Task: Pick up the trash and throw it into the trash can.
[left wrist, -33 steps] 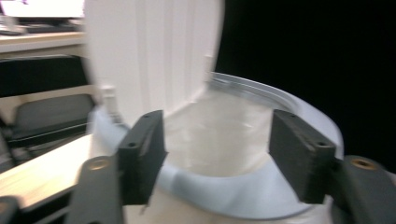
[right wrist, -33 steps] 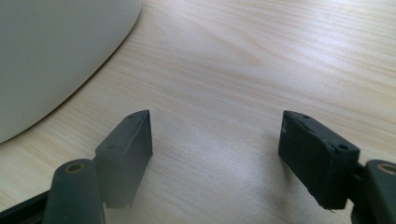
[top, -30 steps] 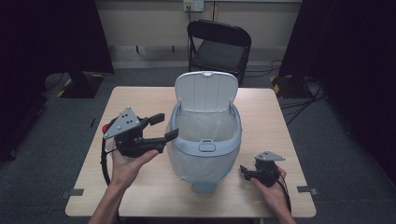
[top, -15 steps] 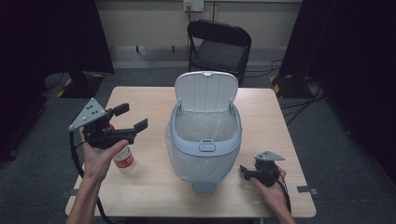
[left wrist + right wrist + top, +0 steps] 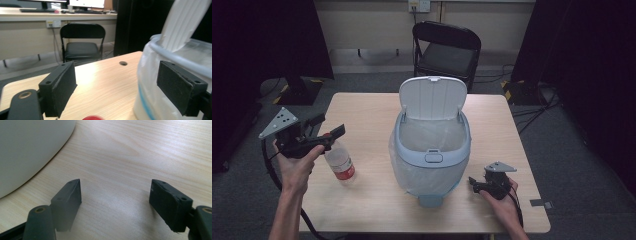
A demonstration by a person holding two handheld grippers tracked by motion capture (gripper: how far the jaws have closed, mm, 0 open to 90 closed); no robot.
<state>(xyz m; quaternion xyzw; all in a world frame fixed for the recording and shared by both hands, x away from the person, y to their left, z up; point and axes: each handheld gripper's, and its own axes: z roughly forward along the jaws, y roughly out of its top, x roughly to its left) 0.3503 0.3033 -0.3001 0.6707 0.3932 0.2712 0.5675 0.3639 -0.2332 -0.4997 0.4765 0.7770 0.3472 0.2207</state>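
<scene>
Right hand: (image 5: 502,192) low at the near right table edge, wrist flat, wrapped round the right gripper (image 5: 473,184), which points left toward the bin base.
Right gripper jaws: spread, bare wood between them.
Left hand: (image 5: 297,160) forearm rising from the near left edge, fist round the left gripper (image 5: 329,127), held level above the table and aimed right.
Left gripper jaws: just been opening, now spread wide with nothing between, right above the bottle cap.
Bottle: (image 5: 339,161) lying on the table (image 5: 372,107), red cap toward the left gripper, just left of the bin.
Bin: (image 5: 432,155) table centre, lid up, clear liner inside.
Chair: (image 5: 446,50) beyond the far edge.
</scene>
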